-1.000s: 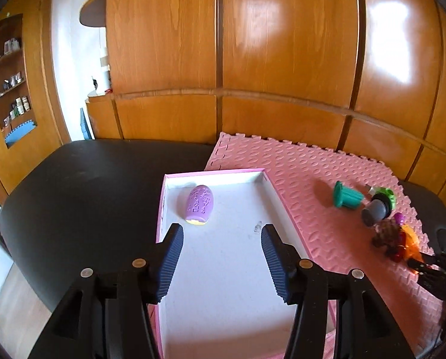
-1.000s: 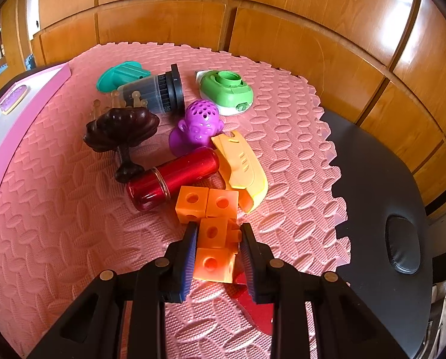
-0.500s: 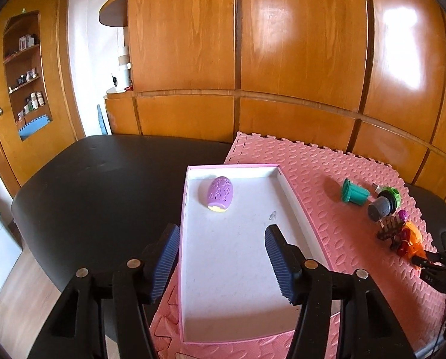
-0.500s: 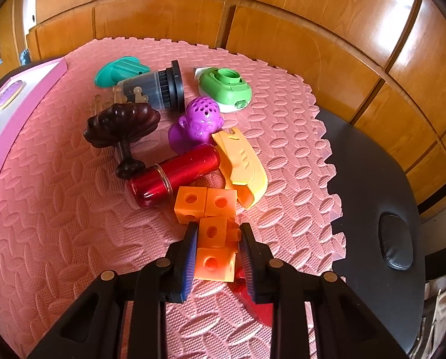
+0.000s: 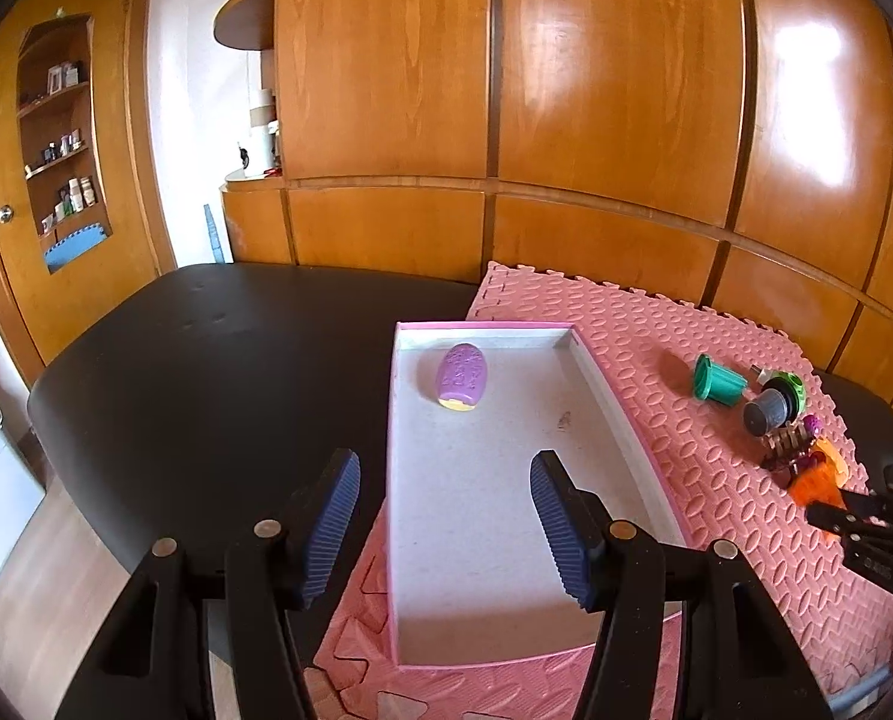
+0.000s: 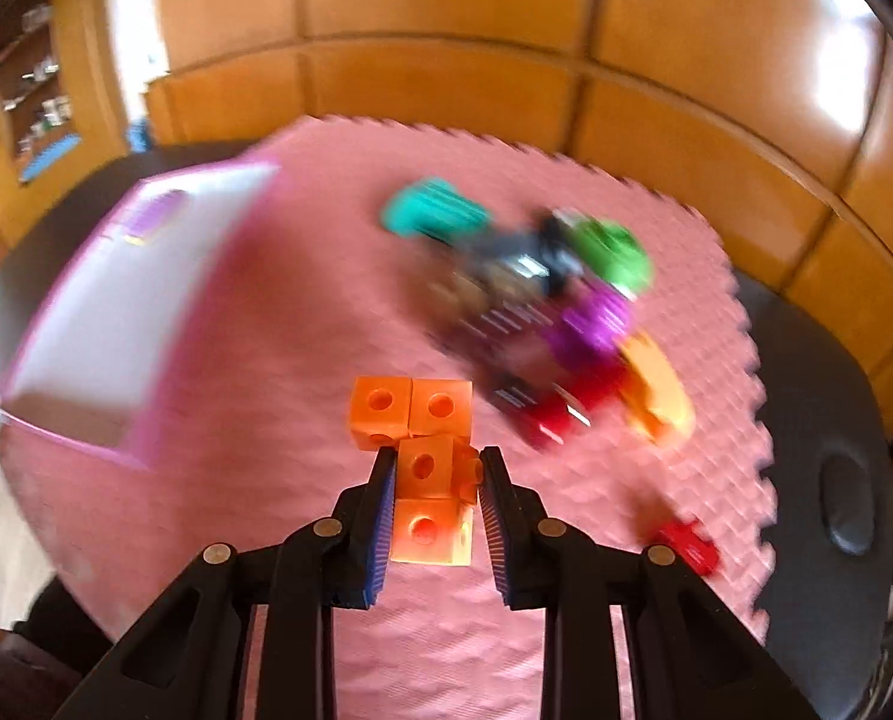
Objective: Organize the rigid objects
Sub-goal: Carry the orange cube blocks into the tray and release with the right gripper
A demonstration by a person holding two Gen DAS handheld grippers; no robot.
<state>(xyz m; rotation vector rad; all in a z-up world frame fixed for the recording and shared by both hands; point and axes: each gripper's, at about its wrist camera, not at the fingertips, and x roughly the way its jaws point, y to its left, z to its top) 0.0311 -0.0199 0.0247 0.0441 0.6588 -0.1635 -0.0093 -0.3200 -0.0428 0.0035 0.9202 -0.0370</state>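
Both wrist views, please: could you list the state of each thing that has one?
Left claw: open, empty, above the tray.
Right claw: shut on orange blocks, lifted off the mat.
Tray: holds only a purple toy.
Teal cup: on its side.

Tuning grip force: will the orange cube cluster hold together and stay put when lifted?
Orange cube cluster looks like stiff, probably light plastic. The right gripper pinches one cube only, so the offset top pair may swing it. Snap joints could separate.

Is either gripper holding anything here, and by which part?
The right gripper clamps the orange linked cubes by the lower cubes' side faces. The left gripper is open, holding nothing.
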